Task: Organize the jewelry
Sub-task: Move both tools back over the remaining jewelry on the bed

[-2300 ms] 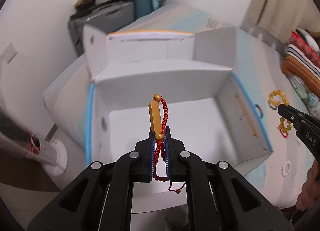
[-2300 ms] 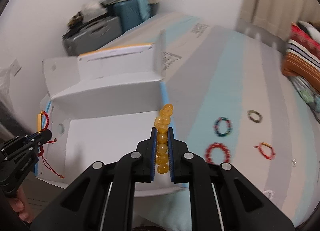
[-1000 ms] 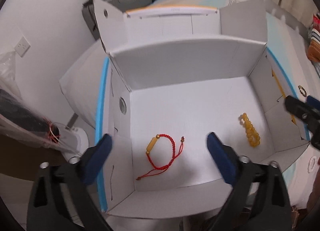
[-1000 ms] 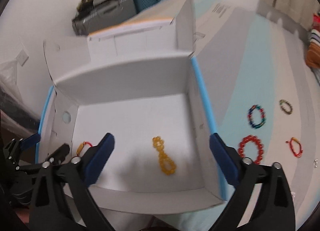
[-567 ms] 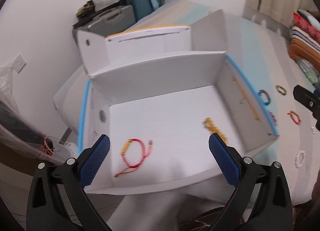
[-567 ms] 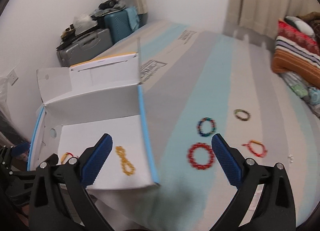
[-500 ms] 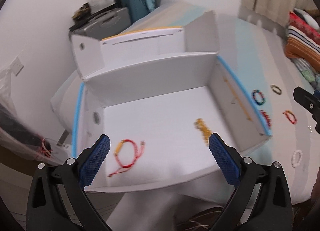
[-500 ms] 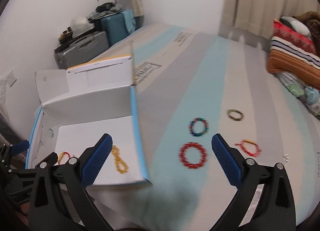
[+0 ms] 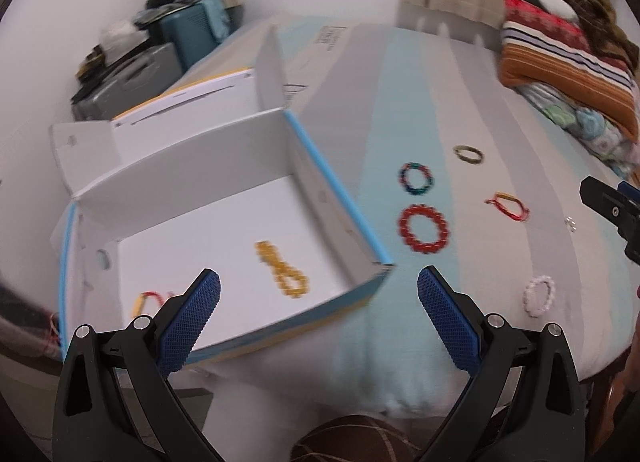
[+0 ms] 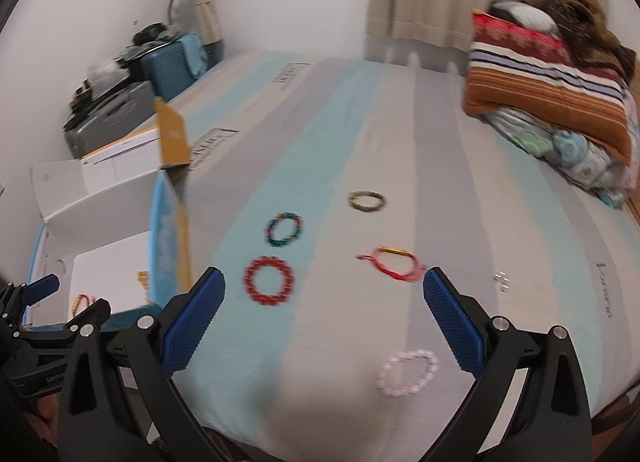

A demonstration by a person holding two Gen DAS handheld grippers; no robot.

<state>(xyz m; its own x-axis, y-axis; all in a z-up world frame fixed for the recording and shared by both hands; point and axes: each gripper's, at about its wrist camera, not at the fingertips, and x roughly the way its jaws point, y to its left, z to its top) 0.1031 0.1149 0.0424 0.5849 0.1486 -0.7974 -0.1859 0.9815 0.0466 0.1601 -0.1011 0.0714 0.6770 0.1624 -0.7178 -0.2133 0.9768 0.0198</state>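
Right claw: spread wide, empty; red bead bracelet lies flat on bed, ahead-left, probably nearest. Left claw: likewise released

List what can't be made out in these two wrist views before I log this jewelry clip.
- Red cord bracelet in the box: left view, partly behind a left gripper finger; right view, blurred.
- Small silver pieces on the bed: too small to identify.
- Amber bead bracelet: motion-blurred; right view, cut off by the box wall.
- Right gripper: open.
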